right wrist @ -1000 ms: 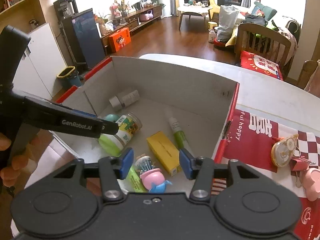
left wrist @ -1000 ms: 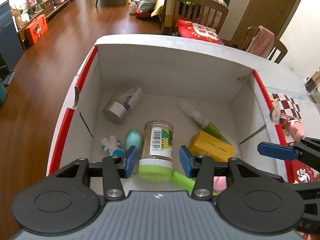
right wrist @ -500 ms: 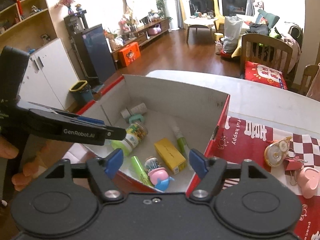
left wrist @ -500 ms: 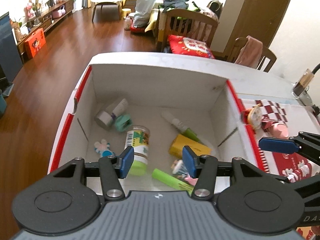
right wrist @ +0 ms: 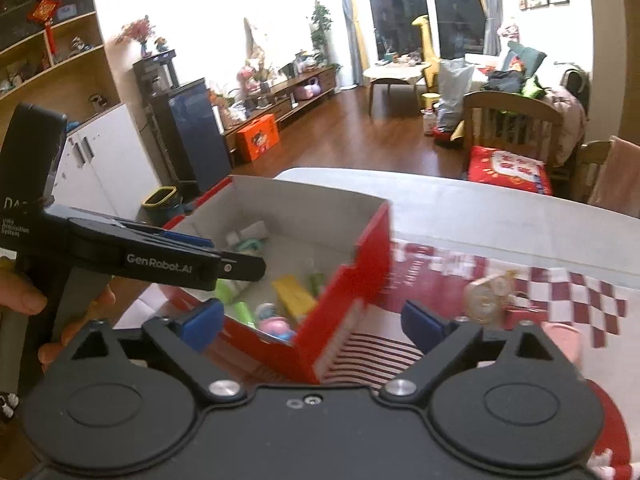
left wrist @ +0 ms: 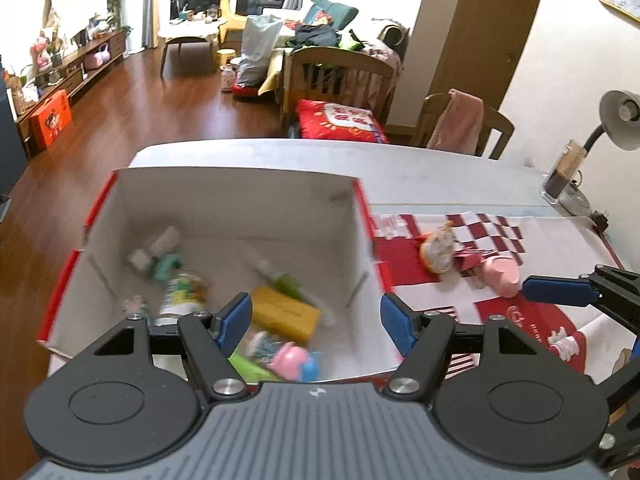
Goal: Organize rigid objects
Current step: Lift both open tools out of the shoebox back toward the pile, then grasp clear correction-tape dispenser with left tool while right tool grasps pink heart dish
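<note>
We see warm indoor light, strong glare on the white wall [right wrist: 192, 12] at upper left, motion blur on the box [left wrist: 224, 216] contents, and curved fisheye edges.

Open box [left wrist: 236, 204] on the table [left wrist: 440, 168], mat [left wrist: 560, 240] just to its right, jar [left wrist: 182, 292], carton [left wrist: 286, 312], tube [left wrist: 276, 276] and small toys [left wrist: 292, 360] lying inside the box, tape dispenser [left wrist: 438, 248] and clips on the mat, lamp [left wrist: 618, 120] at the table's far right, 2 chairs [left wrist: 464, 128] behind the table.

Yellow box [left wrist: 286, 312], jar [left wrist: 182, 294] lie inside red-rimmed carton [left wrist: 240, 208].
</note>
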`<state>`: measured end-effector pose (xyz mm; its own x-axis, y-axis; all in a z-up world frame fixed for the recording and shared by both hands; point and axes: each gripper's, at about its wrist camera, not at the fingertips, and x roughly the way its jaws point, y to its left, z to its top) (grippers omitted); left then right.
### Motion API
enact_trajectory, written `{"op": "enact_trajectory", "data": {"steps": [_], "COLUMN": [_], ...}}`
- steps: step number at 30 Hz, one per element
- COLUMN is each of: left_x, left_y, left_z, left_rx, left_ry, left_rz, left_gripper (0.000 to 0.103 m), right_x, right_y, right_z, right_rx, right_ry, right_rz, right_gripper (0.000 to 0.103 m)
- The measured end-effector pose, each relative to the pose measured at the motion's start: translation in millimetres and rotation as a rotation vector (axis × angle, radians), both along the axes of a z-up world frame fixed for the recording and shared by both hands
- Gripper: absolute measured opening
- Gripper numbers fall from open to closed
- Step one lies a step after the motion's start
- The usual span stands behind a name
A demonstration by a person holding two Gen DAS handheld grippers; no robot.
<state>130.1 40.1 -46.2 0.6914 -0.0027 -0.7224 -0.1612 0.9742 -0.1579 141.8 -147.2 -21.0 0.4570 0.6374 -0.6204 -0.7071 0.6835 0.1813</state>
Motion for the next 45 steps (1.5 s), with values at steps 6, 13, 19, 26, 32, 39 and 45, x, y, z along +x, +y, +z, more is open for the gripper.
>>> {"op": "enact_trajectory", "data": {"steps": [6,13,19,26,32,39,45], "left_x": [19,46,76,110,136,163,179], "left_y": [-45,-97,-131,-151,-160,-166,-173], "left_z": [-5,-16,-33,-58,-79,-100,-121], "left_rx": [0.009,0.019,0.040,0.074,0.120,0.182,0.249], "left_ry": [-0.018,-0.023,-0.012,0.014,0.038,0.064,0.087], "left_rz": [-0.023,-0.071,-0.090,-0.073,-0.058,-0.067,-0.112], "left_gripper": [0.079,0.079,0.079,0.080,0.080,0.079,0.080], "right_x": [12,30,52,71,87,106,121], "right_y": [-45,-92,-121,-139,-143,-143,-135], "right_z": [-7,-20,-34,-54,-69,-88,-106], "right_rx": [-0.025,-0.065,-0.105,-0.149,-0.159,-0.178,-0.223], "right_ry": [-0.031,-0.048,-0.055,-0.069,-0.075,-0.065,-0.064], "right_rz": [-0.060,-0.108,-0.137,-0.119,-0.102,-0.061,-0.036], "right_gripper": [0.103,0.103,0.102,0.102,0.099,0.099,0.092]}}
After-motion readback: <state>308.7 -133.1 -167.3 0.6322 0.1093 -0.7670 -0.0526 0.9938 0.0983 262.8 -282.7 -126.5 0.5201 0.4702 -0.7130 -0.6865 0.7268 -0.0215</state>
